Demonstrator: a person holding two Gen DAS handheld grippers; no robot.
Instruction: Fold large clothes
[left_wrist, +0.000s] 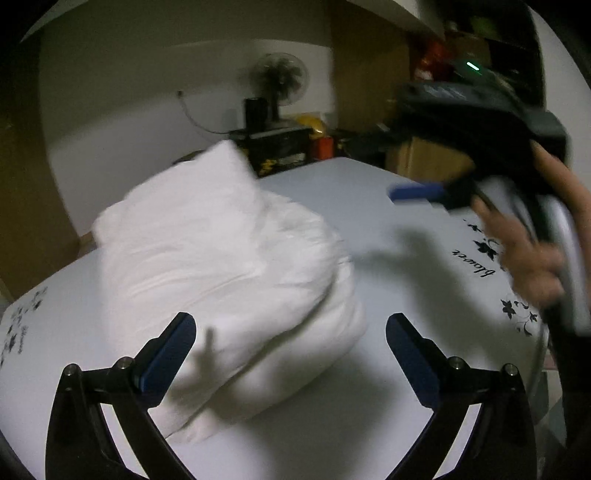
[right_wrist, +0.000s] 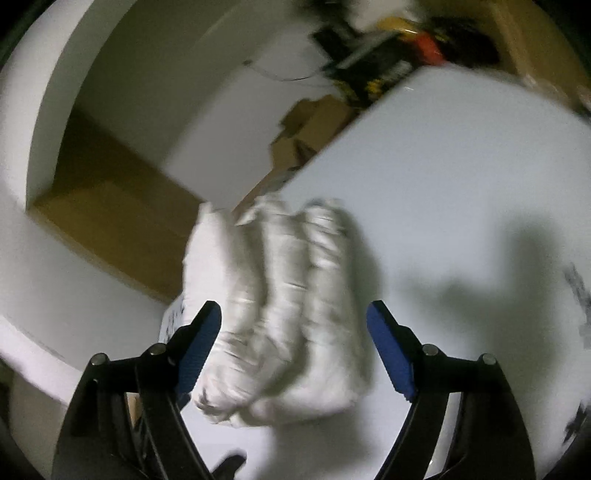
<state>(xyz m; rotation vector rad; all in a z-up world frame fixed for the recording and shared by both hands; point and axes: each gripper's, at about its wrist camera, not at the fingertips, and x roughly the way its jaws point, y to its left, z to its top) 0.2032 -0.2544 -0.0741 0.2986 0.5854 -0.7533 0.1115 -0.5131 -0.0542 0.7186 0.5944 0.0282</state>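
Observation:
A white garment (left_wrist: 221, 258), folded into a thick bundle, lies on the white table (left_wrist: 388, 387). My left gripper (left_wrist: 290, 325) hangs over the bundle's near end, open wide, with nothing pressed between its blue pads. In the left wrist view, a hand (left_wrist: 524, 251) at the upper right holds my right gripper above the table, and one of its blue fingers (left_wrist: 413, 192) shows. In the right wrist view, my right gripper (right_wrist: 293, 308) is open above the rolled-looking garment (right_wrist: 280, 295). The cloth sits between the fingers in the picture, but the pads stand apart from it. Both views are blurred.
Black flower prints (left_wrist: 517, 314) mark the table's right edge and left corner. Behind the table stand a fan (left_wrist: 279, 77), a black box (left_wrist: 280, 147) and cardboard boxes (right_wrist: 314, 122). The table's far edge (right_wrist: 332, 147) drops off beside the garment.

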